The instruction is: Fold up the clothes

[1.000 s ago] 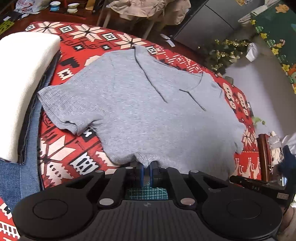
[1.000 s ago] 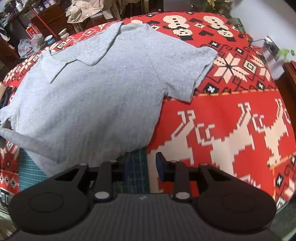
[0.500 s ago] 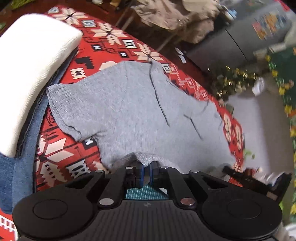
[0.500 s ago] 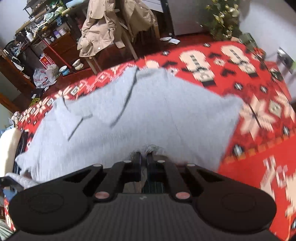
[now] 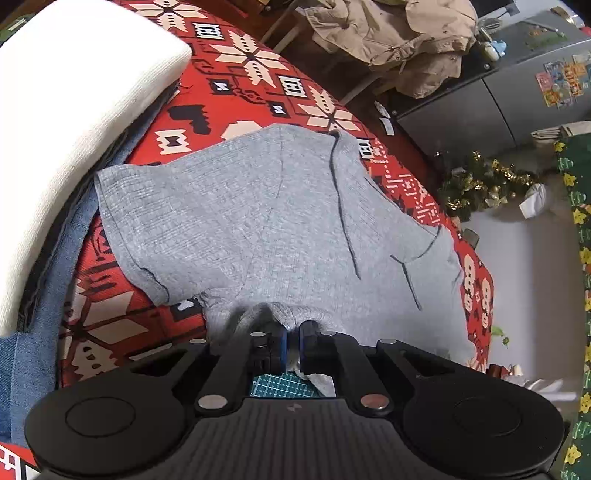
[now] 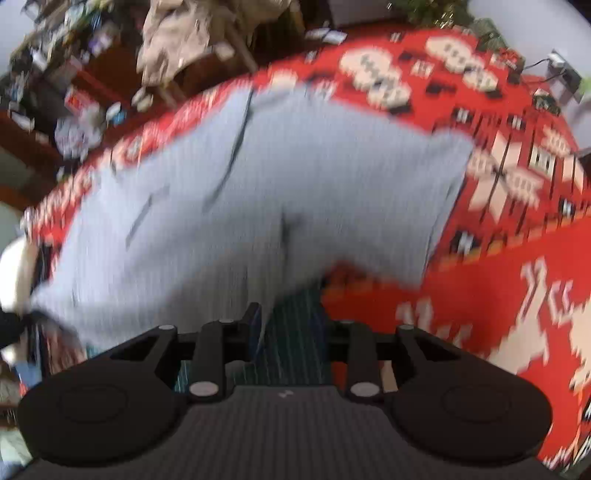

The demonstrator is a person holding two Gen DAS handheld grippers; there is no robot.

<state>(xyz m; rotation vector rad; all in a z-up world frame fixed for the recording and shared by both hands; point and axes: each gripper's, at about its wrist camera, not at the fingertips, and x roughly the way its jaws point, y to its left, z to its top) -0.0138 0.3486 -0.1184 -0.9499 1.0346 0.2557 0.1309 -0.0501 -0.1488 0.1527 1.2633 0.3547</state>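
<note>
A grey short-sleeved shirt (image 5: 266, 229) lies spread on a red patterned cloth (image 5: 255, 66). My left gripper (image 5: 291, 332) is shut on the shirt's near hem, and the fabric bunches up around the blue pads. In the blurred right wrist view the same shirt (image 6: 280, 192) fills the middle. My right gripper (image 6: 291, 321) is open, its fingers wide apart at the shirt's near edge, and holds nothing.
A stack of folded clothes, white on top (image 5: 66, 122) over blue denim (image 5: 44, 325), sits at the left. A green cutting mat (image 5: 284, 384) shows under the shirt's hem. Chairs draped with beige jackets (image 5: 395, 33) stand beyond the table.
My right gripper was shut at the shirt's hem half a second ago and is now open. My left gripper stayed shut on the hem and has carried it forward over the shirt.
</note>
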